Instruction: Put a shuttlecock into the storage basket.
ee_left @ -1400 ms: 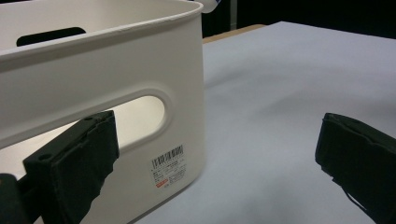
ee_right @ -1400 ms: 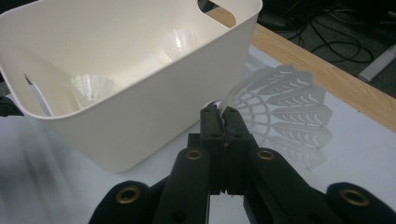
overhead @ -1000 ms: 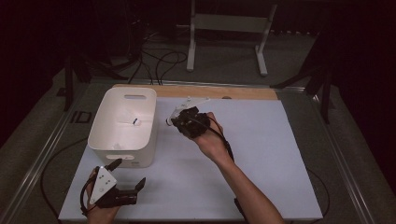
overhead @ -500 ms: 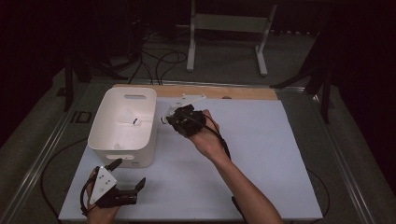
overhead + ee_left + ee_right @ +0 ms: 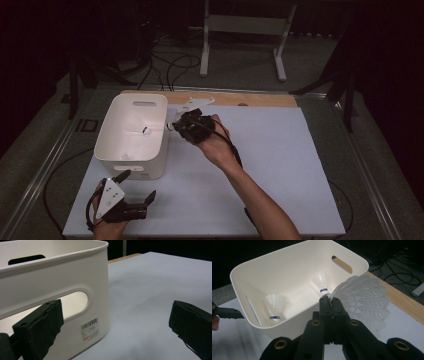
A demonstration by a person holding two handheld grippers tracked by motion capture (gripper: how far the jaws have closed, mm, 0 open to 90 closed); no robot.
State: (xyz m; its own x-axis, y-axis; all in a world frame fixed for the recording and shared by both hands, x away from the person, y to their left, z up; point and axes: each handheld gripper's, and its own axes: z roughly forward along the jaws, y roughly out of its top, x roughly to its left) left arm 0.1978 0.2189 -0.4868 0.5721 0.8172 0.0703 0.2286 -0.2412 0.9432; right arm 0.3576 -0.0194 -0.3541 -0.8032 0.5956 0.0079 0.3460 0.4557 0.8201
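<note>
**Shuttlecock held at the bin's rim**

Nearest, at the lower left of the high view, the left gripper [image 5: 131,204] rests on the table [image 5: 280,165] with its fingers spread wide and nothing between them; its own view shows the 2 black padded fingers [image 5: 41,328] framing the bin's near wall and barcode label.

Further up, near the centre of the high view, the right gripper [image 5: 186,125] has its fingers closed tight on a shuttlecock [image 5: 362,302], pinching it at the cork end while the feathered skirt fans out to the right of its own view. I judge it very light and fragile: the skirt would crush or bend under pressure, so the firm, rounded cork base is the place to hold it.

Beyond the fingers sits the white bin [image 5: 294,277], smooth, glossy plastic with rounded corners and slot handles. 2 more shuttlecocks [image 5: 275,306] stand on its floor, each with a blue band above the cork.
</note>
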